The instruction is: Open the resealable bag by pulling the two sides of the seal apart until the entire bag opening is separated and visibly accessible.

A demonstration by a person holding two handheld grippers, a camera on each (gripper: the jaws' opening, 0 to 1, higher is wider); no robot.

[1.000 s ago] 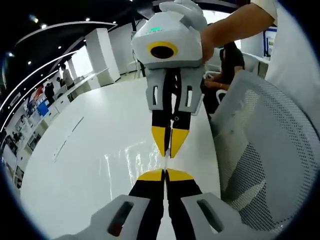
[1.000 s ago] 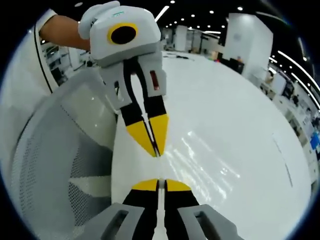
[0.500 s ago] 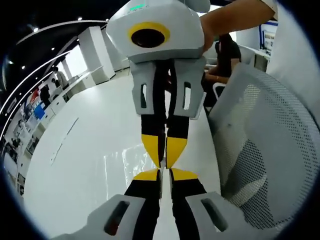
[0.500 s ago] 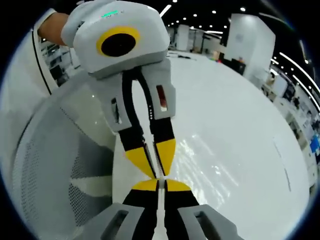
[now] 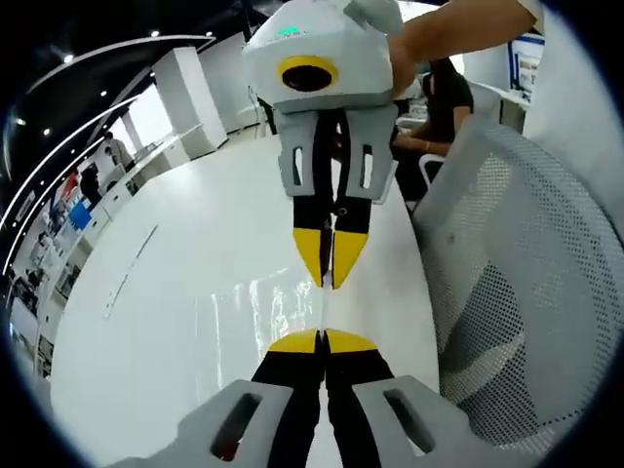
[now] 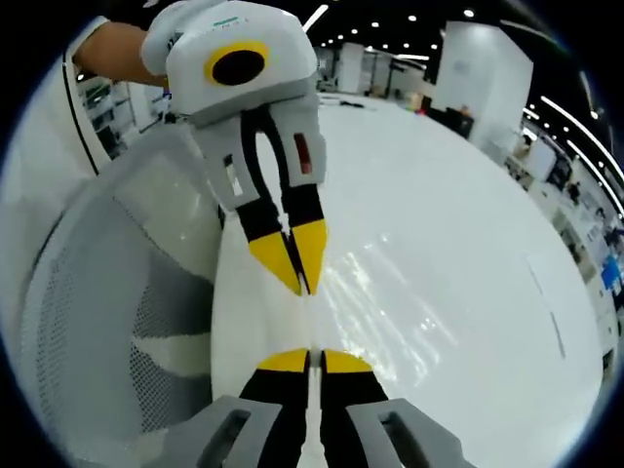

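Both grippers face each other tip to tip above the near edge of a glossy white table (image 5: 175, 322), beside a white mesh chair (image 5: 517, 292). In the left gripper view, the left gripper (image 5: 322, 338) has its yellow-tipped jaws pressed together on a thin clear film, the resealable bag (image 5: 323, 310), seen edge-on as a pale strip running up to the right gripper (image 5: 331, 276), whose jaws also pinch it. In the right gripper view, the right gripper (image 6: 310, 358) and left gripper (image 6: 301, 283) meet the same strip (image 6: 309, 317). The bag is too transparent to tell whether its seal is parted. No legible writing or brand shows on it.
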